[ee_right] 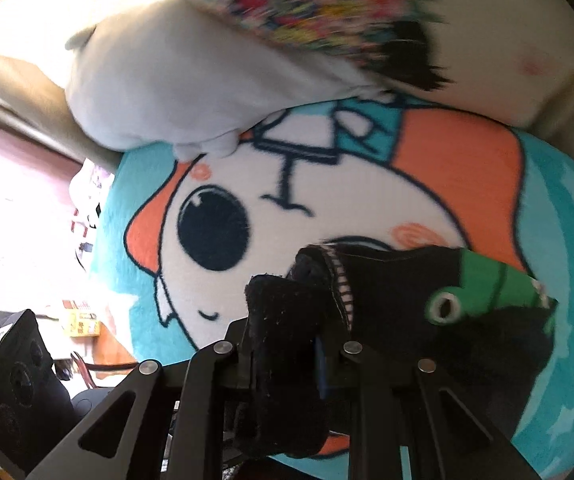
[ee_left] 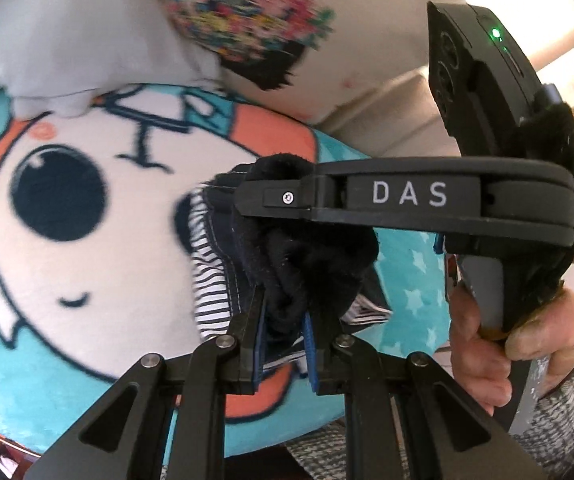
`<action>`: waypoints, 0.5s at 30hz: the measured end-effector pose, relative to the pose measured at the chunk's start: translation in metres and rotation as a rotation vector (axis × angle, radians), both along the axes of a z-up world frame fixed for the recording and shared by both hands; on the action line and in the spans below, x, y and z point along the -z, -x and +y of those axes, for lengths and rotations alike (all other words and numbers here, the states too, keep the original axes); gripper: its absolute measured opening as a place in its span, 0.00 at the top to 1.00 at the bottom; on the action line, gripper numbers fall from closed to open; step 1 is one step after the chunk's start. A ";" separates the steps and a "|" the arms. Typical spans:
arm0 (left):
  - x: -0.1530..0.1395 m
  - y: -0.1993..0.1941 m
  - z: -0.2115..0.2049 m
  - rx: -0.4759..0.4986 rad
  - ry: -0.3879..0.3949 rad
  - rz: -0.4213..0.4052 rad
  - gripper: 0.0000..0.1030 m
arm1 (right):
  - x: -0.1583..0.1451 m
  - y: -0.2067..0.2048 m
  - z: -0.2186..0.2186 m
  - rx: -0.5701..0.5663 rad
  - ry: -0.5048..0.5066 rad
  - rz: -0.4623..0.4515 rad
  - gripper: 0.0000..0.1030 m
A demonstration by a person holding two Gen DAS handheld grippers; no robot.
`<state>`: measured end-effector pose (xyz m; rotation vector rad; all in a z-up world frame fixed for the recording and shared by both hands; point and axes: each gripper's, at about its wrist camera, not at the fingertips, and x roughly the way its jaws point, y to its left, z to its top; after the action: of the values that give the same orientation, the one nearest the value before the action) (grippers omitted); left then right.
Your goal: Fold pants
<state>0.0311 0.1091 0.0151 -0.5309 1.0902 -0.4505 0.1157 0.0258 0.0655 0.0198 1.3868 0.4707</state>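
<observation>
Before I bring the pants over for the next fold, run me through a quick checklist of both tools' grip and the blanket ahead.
1. Left tool shut on the black pants: ok.
2. Right tool shut on the pants: ok.
3. Striped lining showing, fabric bunched, not flat: not ok.
4. Cartoon blanket open ahead: ok.
5. White plush resting on the blanket's far edge: not ok.
6. Legs aligned: cannot tell.

Probably a home bedroom: cartoon blanket (ee_right: 467, 152), white pillow (ee_right: 159, 92).
</observation>
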 end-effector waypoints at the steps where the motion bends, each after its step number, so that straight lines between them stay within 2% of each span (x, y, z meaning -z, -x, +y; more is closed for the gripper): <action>1: -0.003 -0.003 -0.010 0.016 -0.004 -0.002 0.85 | -0.002 0.000 -0.016 0.024 -0.016 -0.002 0.79; 7: -0.008 -0.021 -0.072 0.097 -0.037 -0.010 0.85 | -0.004 -0.003 -0.090 0.149 -0.077 -0.004 0.79; 12: -0.005 -0.030 -0.119 0.161 -0.095 -0.024 0.85 | 0.004 -0.005 -0.145 0.244 -0.115 -0.006 0.79; 13: -0.001 -0.032 -0.125 0.165 -0.116 -0.022 0.84 | 0.006 -0.005 -0.153 0.246 -0.126 -0.020 0.78; 15: 0.005 -0.036 -0.130 0.166 -0.132 -0.001 0.84 | 0.012 -0.007 -0.166 0.254 -0.120 -0.036 0.70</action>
<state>0.0674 -0.0207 0.0104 -0.3245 1.1589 -0.5193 0.1229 -0.1400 0.0533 0.2807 1.2978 0.3397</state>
